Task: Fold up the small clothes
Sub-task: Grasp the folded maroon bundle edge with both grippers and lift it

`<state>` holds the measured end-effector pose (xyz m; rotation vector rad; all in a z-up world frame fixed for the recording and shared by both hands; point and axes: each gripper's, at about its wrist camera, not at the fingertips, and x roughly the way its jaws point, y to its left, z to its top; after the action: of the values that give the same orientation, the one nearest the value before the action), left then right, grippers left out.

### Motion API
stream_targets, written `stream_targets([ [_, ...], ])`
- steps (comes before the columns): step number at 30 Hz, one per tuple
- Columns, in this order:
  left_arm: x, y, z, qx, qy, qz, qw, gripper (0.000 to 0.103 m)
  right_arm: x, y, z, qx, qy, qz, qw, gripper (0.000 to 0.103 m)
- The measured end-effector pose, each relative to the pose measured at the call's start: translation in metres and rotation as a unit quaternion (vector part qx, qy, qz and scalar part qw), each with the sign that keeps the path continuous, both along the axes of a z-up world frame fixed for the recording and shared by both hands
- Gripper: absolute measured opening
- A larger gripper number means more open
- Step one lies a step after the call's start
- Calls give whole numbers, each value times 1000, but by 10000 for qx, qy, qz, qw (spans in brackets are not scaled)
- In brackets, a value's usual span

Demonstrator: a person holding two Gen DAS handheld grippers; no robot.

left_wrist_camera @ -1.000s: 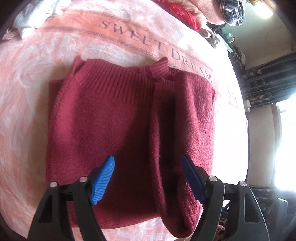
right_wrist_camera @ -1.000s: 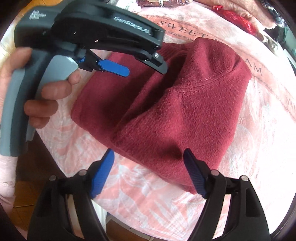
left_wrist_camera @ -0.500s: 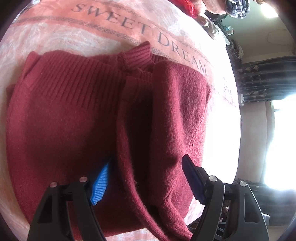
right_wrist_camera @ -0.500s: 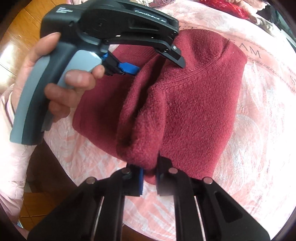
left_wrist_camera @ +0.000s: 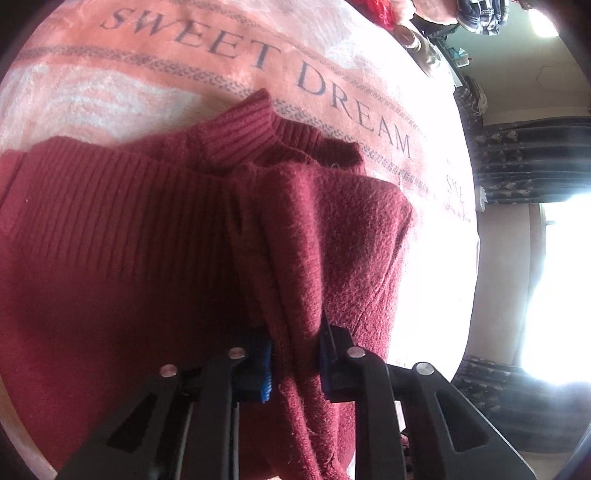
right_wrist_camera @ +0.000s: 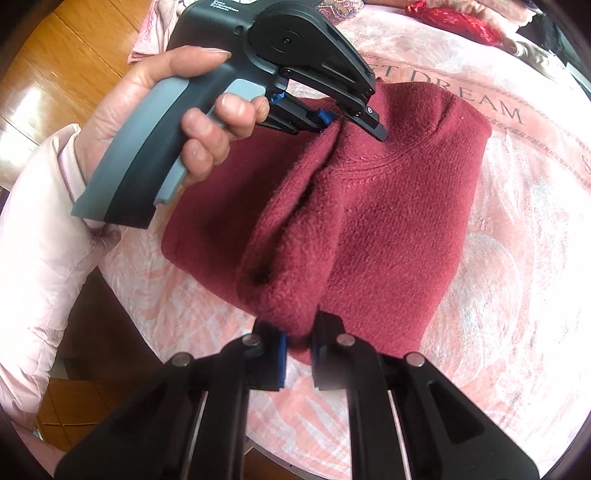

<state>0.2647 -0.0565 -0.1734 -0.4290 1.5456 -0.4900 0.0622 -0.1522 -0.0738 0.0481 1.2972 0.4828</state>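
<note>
The left gripper [left_wrist_camera: 294, 354], a black two-finger claw with blue pads, is clamped narrowly on a raised ridge of the dark red knitted sweater [left_wrist_camera: 155, 258]; the fabric is pinched between its jaws. From the right wrist view the same left gripper [right_wrist_camera: 341, 122] is seen biting the far end of that ridge, its grey and black pistol handle held in the person's left hand [right_wrist_camera: 177, 122], which emerges from a pale pink padded sleeve [right_wrist_camera: 48, 258]. Small white lettering is printed on top of the handle body, but it is too blurred to be read.

The right gripper [right_wrist_camera: 298, 350], of the same black and blue build, is closed on the near end of the ridge, where a rolled lump of the sweater [right_wrist_camera: 388, 221] is squeezed between its pads.

The sweater lies partly folded on a pink and white fleece blanket [left_wrist_camera: 184, 74], its ribbed collar [left_wrist_camera: 240, 136] turned towards the printed words. "SWEET DREAM" is read in dark serif capitals across the blanket; in the right wrist view only "DREAM" is shown whole.

Beyond the blanket a red cloth [right_wrist_camera: 461, 18] is heaped, a wooden floor [right_wrist_camera: 55, 74] is seen at the left, and dark patterned curtains [left_wrist_camera: 532, 162] are hung beside a bright window [left_wrist_camera: 565, 280].
</note>
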Motion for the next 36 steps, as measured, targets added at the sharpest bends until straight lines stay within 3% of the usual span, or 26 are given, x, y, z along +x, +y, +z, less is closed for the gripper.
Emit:
stream_targets([
  [13,-13,36,59,-413,-750,79,9963,14,6,27,38,362,-240,136,9990,8],
  [22,-14,95,100,-434,-1189,230,9917,14,18,79,56,491,-412,520,9966,8],
  [28,-14,133,94,-374,-1187,351,9916,14,23,105,42,322,-253,701,9967,8],
  [36,-14,163,38,-310,-901,446,9944,14,31,132,5,41,83,823,9966,9],
])
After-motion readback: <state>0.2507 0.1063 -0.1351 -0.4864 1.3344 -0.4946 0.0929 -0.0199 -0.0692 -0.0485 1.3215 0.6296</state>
